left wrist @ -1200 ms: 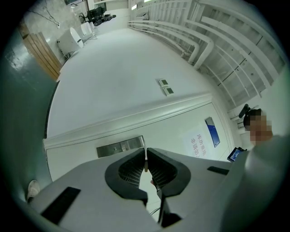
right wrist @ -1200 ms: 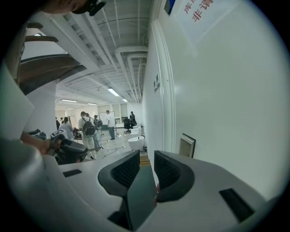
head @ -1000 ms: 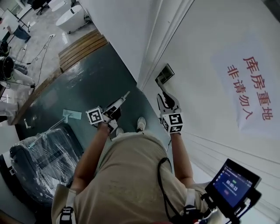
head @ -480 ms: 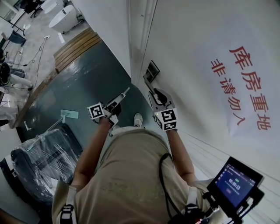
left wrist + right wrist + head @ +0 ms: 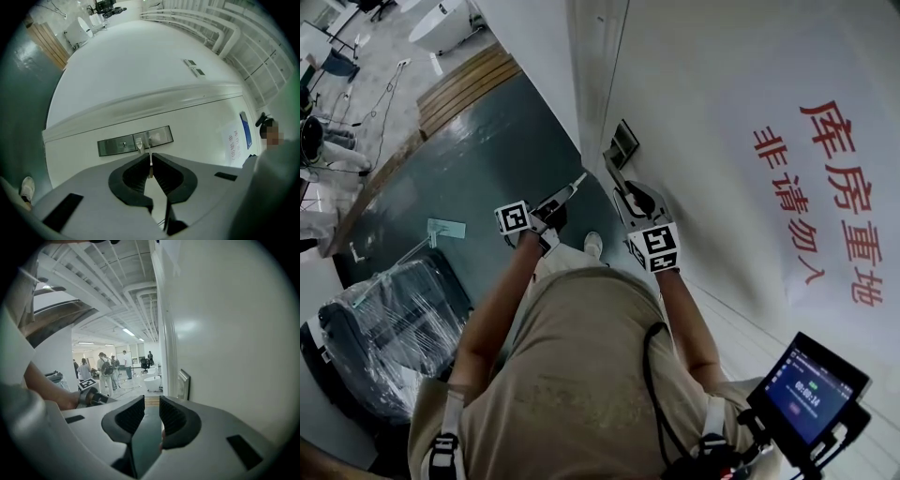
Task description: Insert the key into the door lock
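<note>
Pinching the key (image 5: 150,161), the left gripper (image 5: 150,157) has its fingers (image 5: 136,171) pressed together on the thin blade. The blade stands upright in the seam between them, and its tip pokes out past their ends. Straight ahead of those fingers sits the door lock (image 5: 112,146), a dark metal plate set in the white door (image 5: 722,112). The keyhole (image 5: 123,144) lies ahead and a little to the left of the key's tip. The handle (image 5: 140,142) is almost directly in line with the tip. In the head view the left gripper (image 5: 572,186) is short of the plate (image 5: 622,142), with a strip of dark floor (image 5: 487,159) showing between them, so the key is not in the lock.

The right gripper (image 5: 151,401) holds its fingers (image 5: 176,418) a little apart with nothing between them. The lock plate (image 5: 183,384) is ahead of them and off to their right, seen edge-on against the door. In the head view this gripper (image 5: 630,192) is close to the door, just below the handle. I cannot tell whether it touches the door or the handle.

Beyond the right fingers and to their left, several people (image 5: 105,371) stand far down the hall. A sheet with red characters (image 5: 825,187) is stuck on the door, well to the right of both grippers.
</note>
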